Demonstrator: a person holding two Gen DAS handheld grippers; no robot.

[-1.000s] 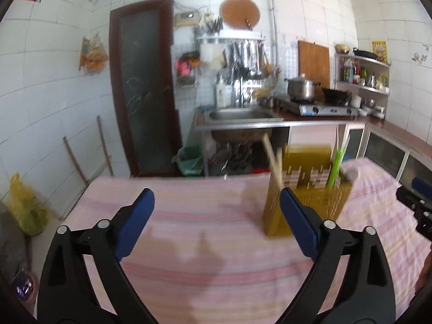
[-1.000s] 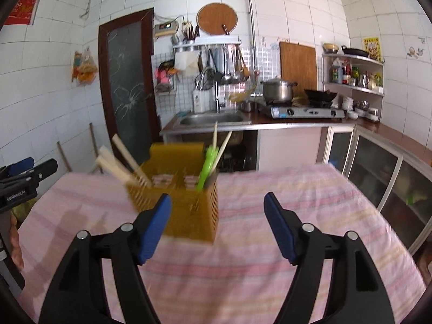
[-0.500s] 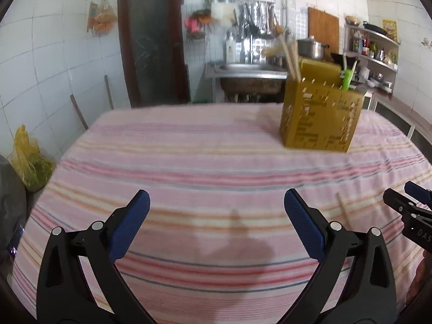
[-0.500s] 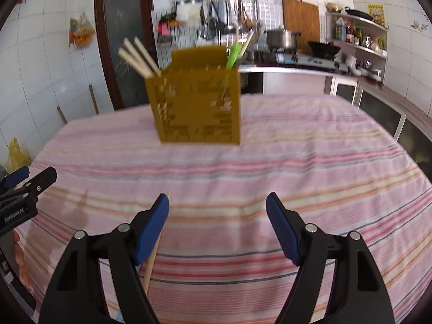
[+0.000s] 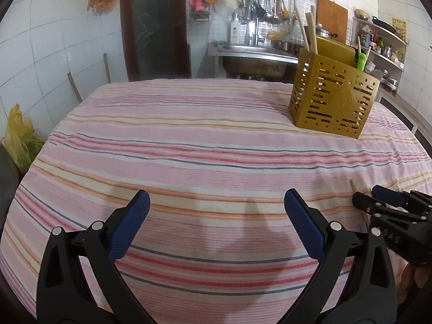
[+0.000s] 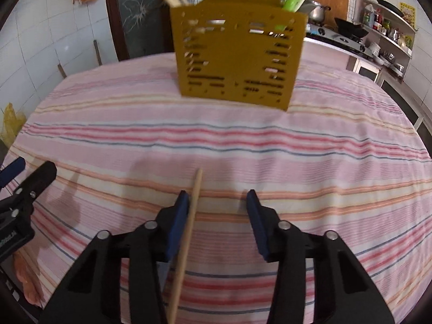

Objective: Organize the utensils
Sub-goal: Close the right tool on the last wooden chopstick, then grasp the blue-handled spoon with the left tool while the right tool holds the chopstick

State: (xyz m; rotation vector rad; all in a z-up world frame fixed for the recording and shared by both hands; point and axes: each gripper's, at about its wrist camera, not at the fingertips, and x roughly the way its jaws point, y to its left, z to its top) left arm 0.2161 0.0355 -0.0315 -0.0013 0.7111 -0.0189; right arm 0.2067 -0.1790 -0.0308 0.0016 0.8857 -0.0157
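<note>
Left wrist view. Left gripper [image 5: 214,208]: jaws spread wide, nothing between them, hovering over the striped tablecloth [image 5: 189,140]. Utensil holder [image 5: 333,100]: gold, perforated, upright at the far right of the table; wooden chopsticks [image 5: 306,31] stand in its left compartment, a green utensil [image 5: 361,58] in its right. Right gripper [image 5: 388,210]: seen at the right edge, low over the cloth; the tip of a loose chopstick [image 5: 353,184] shows just beyond it.

Right wrist view. Right gripper [image 6: 217,205]: jaws parted, partly narrowed, not clamped. Loose chopstick [image 6: 189,229]: lying lengthwise between the fingers, against the left pad [image 6: 178,221], well clear of the right one; whether it touches that pad I cannot tell. Utensil holder [image 6: 237,54]: straight ahead, blurred. Left gripper [image 6: 19,183]: at the left edge.
</note>
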